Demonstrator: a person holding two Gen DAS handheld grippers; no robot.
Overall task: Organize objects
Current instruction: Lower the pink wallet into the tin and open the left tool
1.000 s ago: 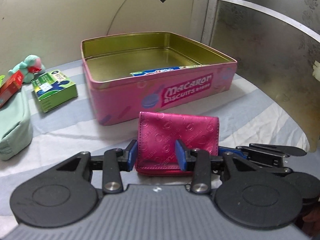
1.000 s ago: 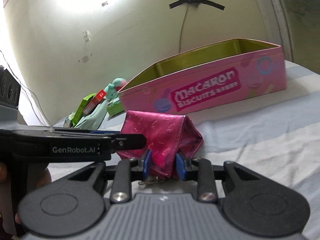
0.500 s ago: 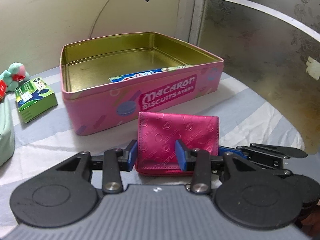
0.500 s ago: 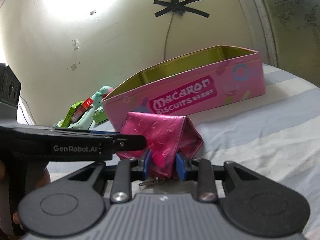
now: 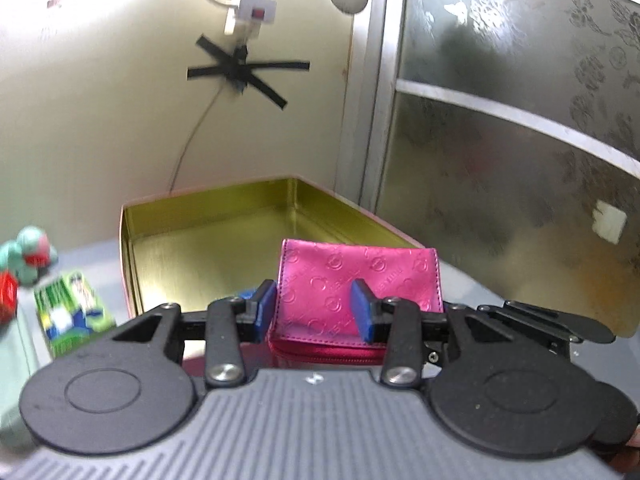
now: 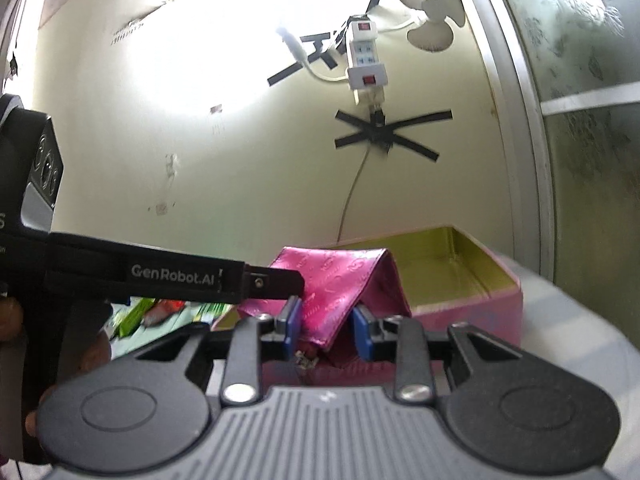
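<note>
A shiny pink wallet (image 5: 360, 268) hangs in the air, held from two sides. My left gripper (image 5: 314, 310) is shut on its left part, blue pads pressing the embossed face. From the right wrist view the wallet (image 6: 344, 276) looks like a folded tent, and my right gripper (image 6: 326, 328) is shut on its lower end. The left gripper's black body (image 6: 160, 276) reaches in from the left there. Just behind the wallet stands the open pink biscuit tin (image 5: 208, 248), its gold inside (image 6: 460, 264) showing. The tin's front wall is mostly hidden by the grippers.
Left of the tin lie a green box (image 5: 72, 312), a teal plush toy (image 5: 30, 252), a red box (image 5: 6, 296) and a mint pouch (image 5: 12, 360). A wall with a taped power strip (image 5: 252, 4) rises behind. A frosted glass door (image 5: 520, 160) stands at the right.
Both grippers have risen with the wallet, lifting it off the striped cloth to the height of the tin's rim. Both views now tilt up toward the wall.
</note>
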